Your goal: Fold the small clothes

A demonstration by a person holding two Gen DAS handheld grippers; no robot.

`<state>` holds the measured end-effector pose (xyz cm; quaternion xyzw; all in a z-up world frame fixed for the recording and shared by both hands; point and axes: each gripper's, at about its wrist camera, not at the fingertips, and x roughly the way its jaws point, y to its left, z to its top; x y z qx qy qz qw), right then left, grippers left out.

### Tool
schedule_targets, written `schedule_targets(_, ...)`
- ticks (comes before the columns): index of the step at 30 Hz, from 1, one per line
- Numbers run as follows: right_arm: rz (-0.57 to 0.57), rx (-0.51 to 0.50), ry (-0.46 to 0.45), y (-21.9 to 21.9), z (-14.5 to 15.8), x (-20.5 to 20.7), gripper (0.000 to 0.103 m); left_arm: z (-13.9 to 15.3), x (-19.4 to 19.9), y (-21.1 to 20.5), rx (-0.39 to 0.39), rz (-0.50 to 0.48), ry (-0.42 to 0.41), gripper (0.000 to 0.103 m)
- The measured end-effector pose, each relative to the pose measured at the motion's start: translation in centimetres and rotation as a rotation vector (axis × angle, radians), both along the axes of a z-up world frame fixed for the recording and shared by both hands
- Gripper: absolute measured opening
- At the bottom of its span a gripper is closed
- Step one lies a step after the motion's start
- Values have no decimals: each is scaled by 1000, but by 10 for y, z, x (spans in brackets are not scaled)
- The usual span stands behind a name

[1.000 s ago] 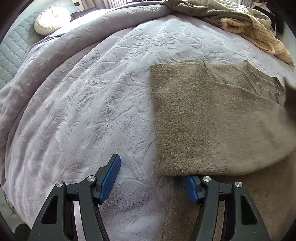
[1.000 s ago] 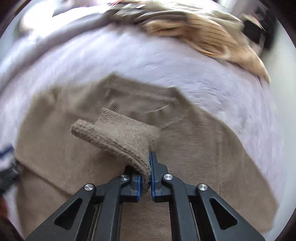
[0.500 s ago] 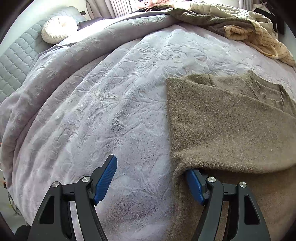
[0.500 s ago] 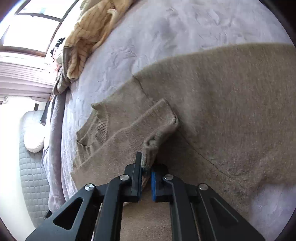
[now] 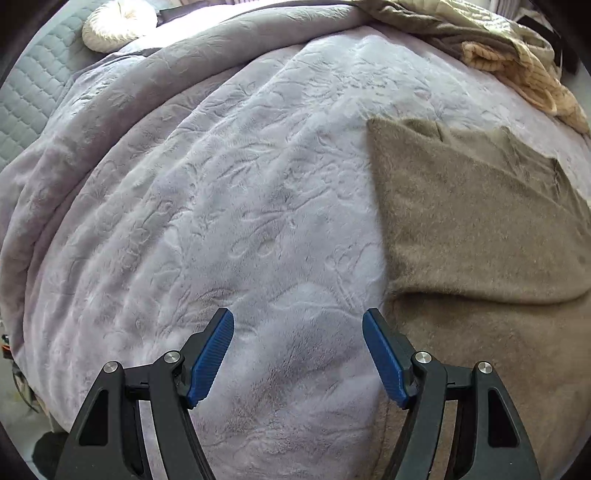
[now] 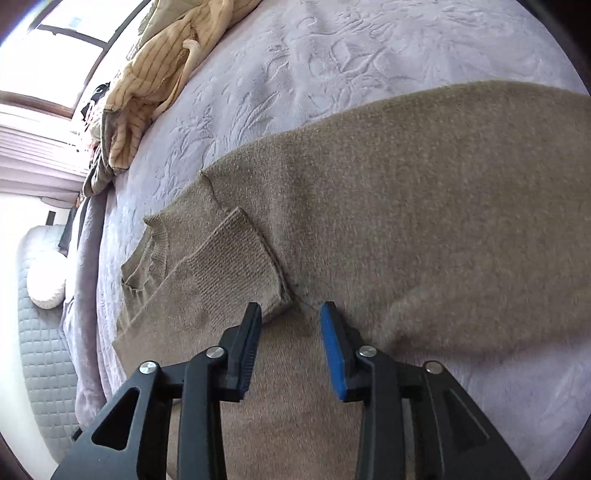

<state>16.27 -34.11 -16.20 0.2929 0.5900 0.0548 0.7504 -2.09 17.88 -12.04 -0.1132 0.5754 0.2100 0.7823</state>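
A tan knit sweater (image 5: pixel 480 229) lies flat on a lilac embossed bedspread (image 5: pixel 221 184). One sleeve is folded across its body, and the ribbed cuff (image 6: pixel 236 258) rests on the chest near the neckline. My left gripper (image 5: pixel 298 354) is open and empty, over the bedspread just left of the sweater's edge. My right gripper (image 6: pixel 290 332) is open right behind the cuff, over the sweater (image 6: pixel 424 221), holding nothing.
A heap of other clothes, cream striped and olive (image 5: pixel 509 48), lies at the far side of the bed and shows in the right wrist view (image 6: pixel 147 85). A white round cushion (image 5: pixel 118 22) sits by the quilted grey headboard (image 5: pixel 26 96).
My right gripper opened and let go of the sleeve cuff, which now lies on the sweater. My left gripper drew back left off the sweater's edge, still open.
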Motion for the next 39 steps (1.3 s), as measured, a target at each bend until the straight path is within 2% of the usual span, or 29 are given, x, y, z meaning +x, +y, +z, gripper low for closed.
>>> schedule_targets(3, -22, 39, 25, -5, 1, -18, 41, 10, 23, -11, -12, -31, -33, 73)
schedule_targets(6, -46, 94, 33, -8, 0, -25, 41, 13, 55, -39, -18, -109, -55, 73)
schedule_targets(10, -52, 152, 19, 4, -6, -7, 41, 7, 85, -84, -39, -177, -55, 73)
schedule_targets(13, -86, 181, 31, 10, -20, 11, 41, -10, 96, -95, -57, -171, -19, 73)
schedule_targets(14, -107, 198, 35, 9, -24, 14, 38, -16, 97, -95, -47, -164, -2, 73)
schedule_targets(15, -128, 210, 34, 8, -25, 17, 12, -22, 96, -93, -34, -156, 13, 73)
schedule_targets(16, -125, 200, 31, 9, -23, 19, 7, -26, 95, -90, -33, -151, 15, 74)
schedule_targets(19, -41, 95, 33, 15, -21, 17, 7, -33, 88, -81, -28, -130, 1, 91)
schedule_targets(20, -17, 69, 38, 16, -24, 15, 7, -36, 86, -79, -32, -126, 12, 91)
schedule_targets(22, -19, 86, 39, 13, -26, 10, 7, -37, 84, -73, -65, -112, 18, 91)
schedule_targets(26, -8, 93, 45, 7, -14, 1, 11, -23, 84, -53, -72, -72, 16, 91)
schedule_targets(29, 45, 84, 43, 10, -6, -15, 11, -13, 96, -21, -121, -26, -39, 91)
schedule_targets(34, 92, 95, 70, 22, -6, -42, 11, -24, 138, 32, -269, 26, -81, 91)
schedule_targets(36, 103, 110, 83, 30, -8, -50, 11, -29, 154, 40, -325, 16, -103, 79)
schedule_targets(37, 113, 117, 90, 36, -9, -54, 11, -32, 157, 38, -345, 7, -106, 63)
schedule_targets(38, 122, 120, 94, 41, -9, -57, 11, -33, 161, 38, -368, -8, -109, 41)
schedule_targets(39, 135, 120, 96, 46, -9, -59, 11, -34, 162, 31, -391, -27, -116, 24)
